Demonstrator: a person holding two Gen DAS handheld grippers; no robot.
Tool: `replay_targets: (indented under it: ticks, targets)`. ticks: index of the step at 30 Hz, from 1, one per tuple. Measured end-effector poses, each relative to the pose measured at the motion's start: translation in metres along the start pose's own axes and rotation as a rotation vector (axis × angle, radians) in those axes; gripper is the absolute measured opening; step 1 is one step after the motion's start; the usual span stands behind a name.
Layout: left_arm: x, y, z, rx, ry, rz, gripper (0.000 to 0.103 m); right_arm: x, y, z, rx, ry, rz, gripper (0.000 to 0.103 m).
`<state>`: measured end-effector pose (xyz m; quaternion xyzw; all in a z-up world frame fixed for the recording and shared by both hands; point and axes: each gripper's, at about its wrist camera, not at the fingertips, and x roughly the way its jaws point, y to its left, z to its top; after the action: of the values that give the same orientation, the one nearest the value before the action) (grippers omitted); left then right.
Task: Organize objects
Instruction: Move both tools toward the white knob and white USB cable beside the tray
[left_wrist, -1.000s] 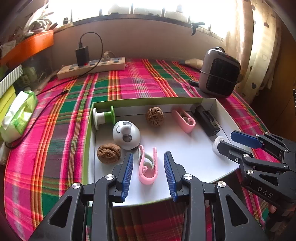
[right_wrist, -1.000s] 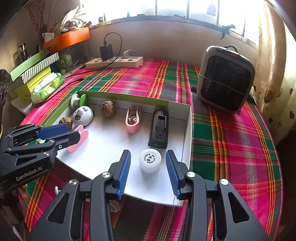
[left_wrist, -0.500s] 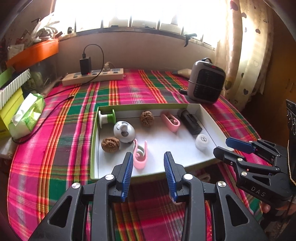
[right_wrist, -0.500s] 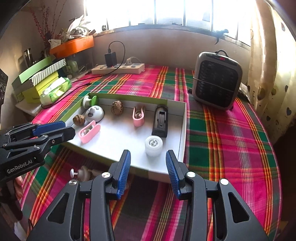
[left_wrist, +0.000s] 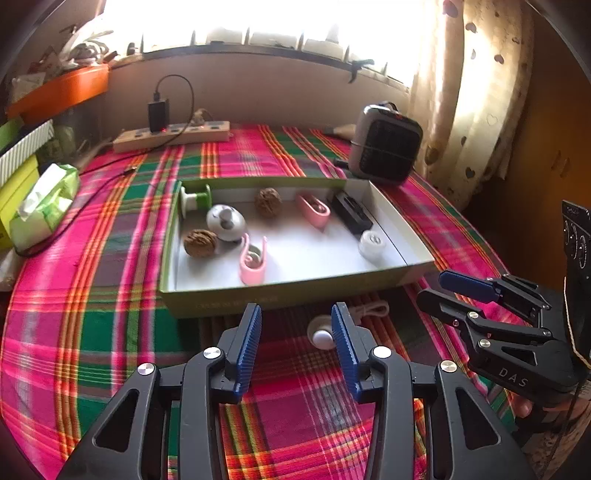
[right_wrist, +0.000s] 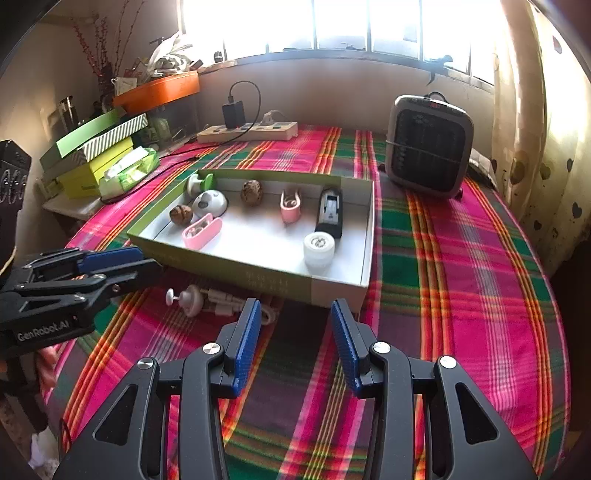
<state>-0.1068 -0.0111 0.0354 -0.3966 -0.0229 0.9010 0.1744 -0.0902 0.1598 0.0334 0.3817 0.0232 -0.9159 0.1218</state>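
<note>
A shallow green-sided white tray (left_wrist: 280, 291) (right_wrist: 284, 280) sits on the plaid cloth. In it lie two walnuts (left_wrist: 200, 242) (left_wrist: 268, 201), two pink clips (left_wrist: 252, 258) (left_wrist: 314, 208), a green spool (left_wrist: 195, 199), a white dome (left_wrist: 226, 223), a black device (left_wrist: 352, 216) and a white cap (left_wrist: 372, 243). A small white knob with a white cable (left_wrist: 322, 334) (right_wrist: 192, 300) lies on the cloth in front of the tray. My left gripper (left_wrist: 295, 332) (right_wrist: 147, 266) is open and empty, just before the knob. My right gripper (right_wrist: 294, 326) (left_wrist: 432, 284) is open and empty, near the tray's front right corner.
A grey heater (right_wrist: 430, 146) stands at the back right. A power strip with charger (right_wrist: 247, 131) lies along the back wall. A tissue pack (left_wrist: 44, 205) and stacked boxes (right_wrist: 96, 155) sit at the left. A curtain (left_wrist: 465, 96) hangs at the right.
Both grippers have pulled back from over the tray toward the near table edge. The knob and cable in front of the tray have come into view. Both stay open and empty.
</note>
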Motion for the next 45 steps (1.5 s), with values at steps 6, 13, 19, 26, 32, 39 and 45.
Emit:
replay_targets:
  ticks: [6,13,19,26,32,39,45]
  targets:
    - [0.015,-0.008,-0.007,0.023,0.054,-0.014,0.04,0.0,-0.001,-0.009,0.01,0.015,0.008,0.041]
    - [0.03,-0.014,-0.005,0.044,0.087,-0.011,0.04,-0.002,-0.006,-0.013,0.023,0.018,0.009,0.041]
    - [0.038,-0.016,-0.004,0.041,0.094,0.009,0.04,0.001,-0.005,-0.013,0.018,0.026,0.015,0.041]
    - [0.037,-0.007,-0.005,0.006,0.088,0.001,0.038,0.004,-0.004,-0.012,0.013,0.035,0.022,0.041]
    - [0.036,0.001,-0.005,-0.011,0.08,0.01,0.025,0.008,0.001,-0.012,0.006,0.045,0.031,0.041]
    - [0.032,0.008,-0.008,-0.023,0.07,-0.001,0.022,0.012,0.009,-0.009,-0.014,0.054,0.039,0.041]
    - [0.029,0.017,-0.01,-0.036,0.07,-0.001,0.022,0.019,0.02,-0.003,-0.047,0.056,0.057,0.041]
